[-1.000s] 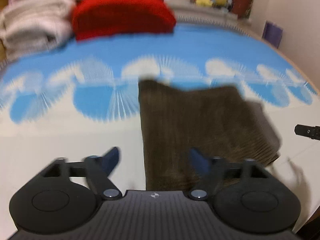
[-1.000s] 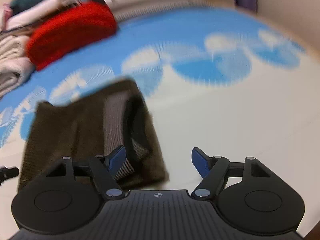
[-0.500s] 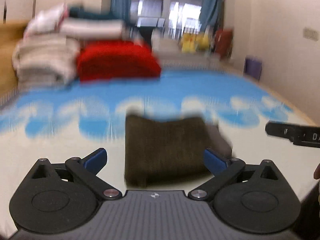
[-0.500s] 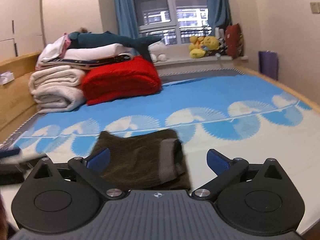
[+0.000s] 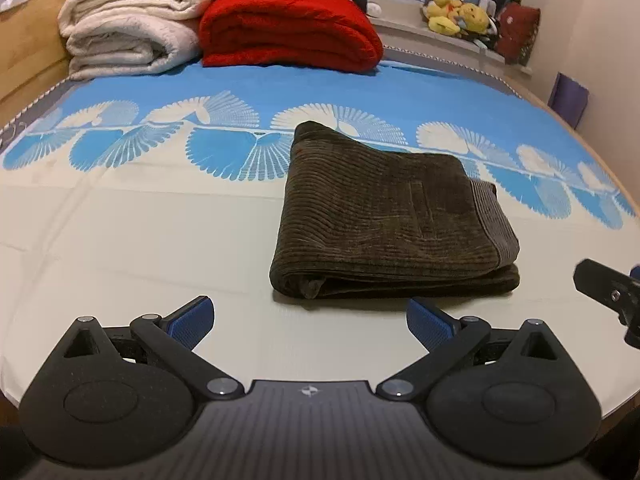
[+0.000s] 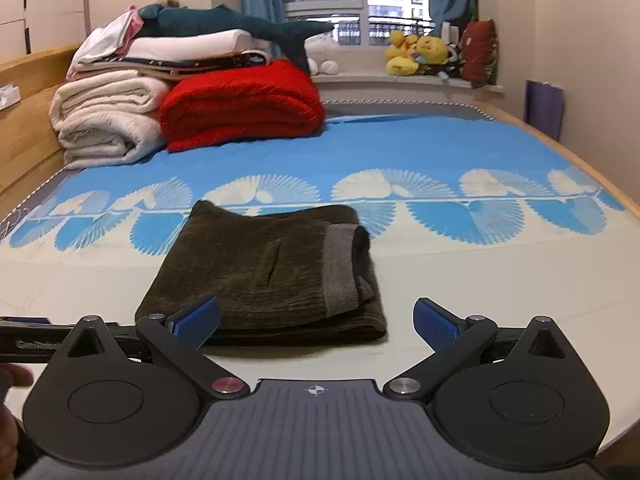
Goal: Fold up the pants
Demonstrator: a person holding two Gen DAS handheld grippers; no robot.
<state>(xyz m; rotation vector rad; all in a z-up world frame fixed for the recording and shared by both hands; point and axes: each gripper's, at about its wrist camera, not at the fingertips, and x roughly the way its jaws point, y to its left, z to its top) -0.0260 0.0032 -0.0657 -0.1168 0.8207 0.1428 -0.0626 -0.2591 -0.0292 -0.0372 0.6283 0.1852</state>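
- Bedroom setting: a bed [image 6: 460, 280] covered by a sheet, cream toward the cameras and blue with white fan shapes beyond, runs back to a window with blue curtains.
- Dark olive corduroy pants [image 5: 384, 216] lie folded into a compact rectangle on the cream part of the sheet, far edge reaching the fan border; a grey ribbed waistband [image 5: 494, 220] shows along the 3 o'clock side, stacked layers at the near edge.
- Left gripper [image 5: 310, 320] hovers just short of the pants' near edge, blue pads spread wide with nothing between them; its jaws have just been opening.
- Right gripper [image 6: 316, 320] is likewise spread wide and empty after just opening, its left pad [image 6: 198, 320] overlapping the pants' near corner in the picture; contact cannot be told.
- Left wrist view alone shows part of the other gripper at 3 o'clock.
- Right wrist view alone shows the whole window, a teal plush shark [image 6: 240, 24] atop the linen stack and fingertips [image 6: 16, 376] at 9 o'clock.
- Both views show a red blanket [image 6: 244, 104] at 11 o'clock, beside cream blankets [image 6: 108, 120], and yellow plush toys [image 6: 420, 54] on the sill.
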